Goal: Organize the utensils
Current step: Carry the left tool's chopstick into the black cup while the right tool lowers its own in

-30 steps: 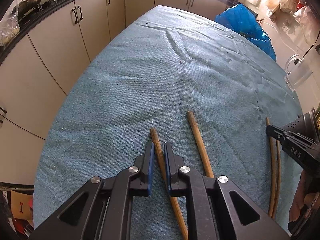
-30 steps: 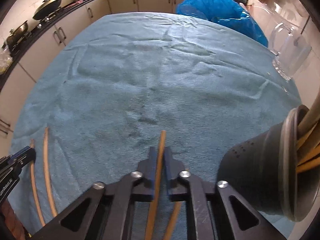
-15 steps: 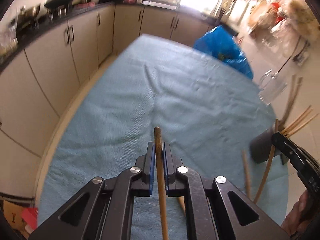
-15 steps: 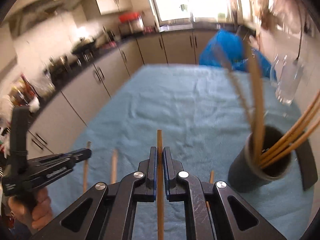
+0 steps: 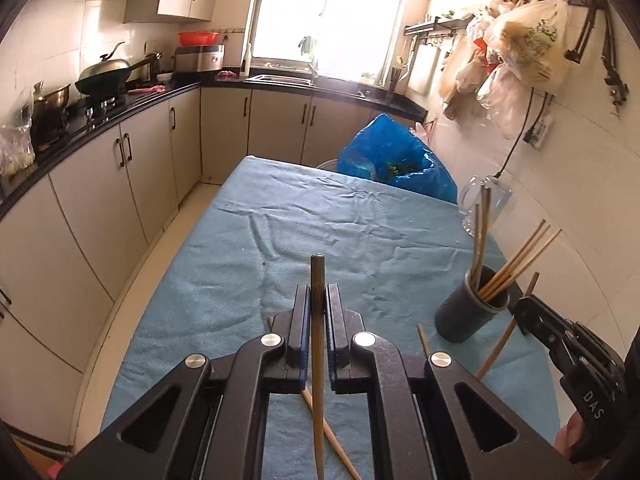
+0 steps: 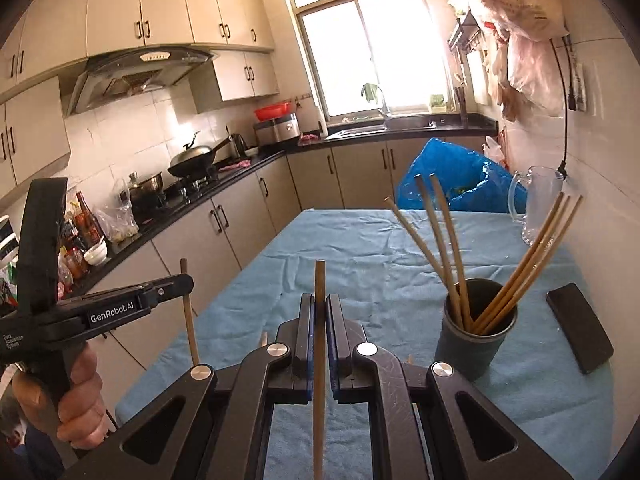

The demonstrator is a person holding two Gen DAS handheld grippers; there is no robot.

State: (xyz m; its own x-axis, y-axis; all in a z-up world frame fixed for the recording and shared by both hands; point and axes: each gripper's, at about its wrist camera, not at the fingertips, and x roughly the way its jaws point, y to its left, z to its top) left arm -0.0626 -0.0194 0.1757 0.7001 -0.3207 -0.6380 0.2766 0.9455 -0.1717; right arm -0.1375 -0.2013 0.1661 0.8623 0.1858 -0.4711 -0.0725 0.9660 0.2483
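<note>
My left gripper [image 5: 318, 300] is shut on a wooden chopstick [image 5: 317, 276] and holds it lifted above the blue cloth; it also shows in the right wrist view [image 6: 182, 280]. My right gripper [image 6: 319, 308] is shut on another wooden chopstick [image 6: 319, 280], also lifted; its tip shows in the left wrist view [image 5: 524, 308]. A dark cup [image 6: 474, 336] holding several chopsticks stands on the cloth, right of both grippers [image 5: 468, 316]. Loose chopsticks [image 5: 332, 440] lie on the cloth under my left gripper.
A black phone [image 6: 580, 328] lies right of the cup. A glass jug [image 6: 538, 204] and a blue plastic bag [image 6: 444, 176] stand at the table's far right. The table's left edge [image 5: 168, 288] drops beside kitchen cabinets [image 5: 120, 184].
Both grippers have lifted their chopsticks off the cloth and tilted up, so the views now take in the kitchen. The cup now stands upright to the right.
</note>
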